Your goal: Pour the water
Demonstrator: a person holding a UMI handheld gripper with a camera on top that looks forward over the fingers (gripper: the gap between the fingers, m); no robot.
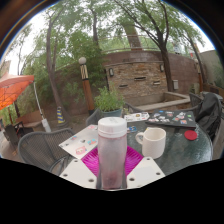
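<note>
Gripper view: the gripper holds a bottle upright between its two fingers, the magenta pads pressing on its lower body from either side, so the fingers are closed only as far as the bottle's width allows. The bottle's long axis stands vertical, straight up from the fingers. It looks like a translucent, pale container with a wide white screw cap still on top; whether there is water inside cannot be told.

The relation that matters for pouring: a white mug stands on the glass-topped bench just ahead of the fingers and off to the right of the bottle, near it but apart. Its open mouth faces up and its handle points toward the bottle. To pour, the bottle would likely need to tip rightward over that mug, and the cap seems a hindrance if it is truly closed.

Beyond lie scattered cards, a red object, metal chairs, a stone wall and trees.
</note>
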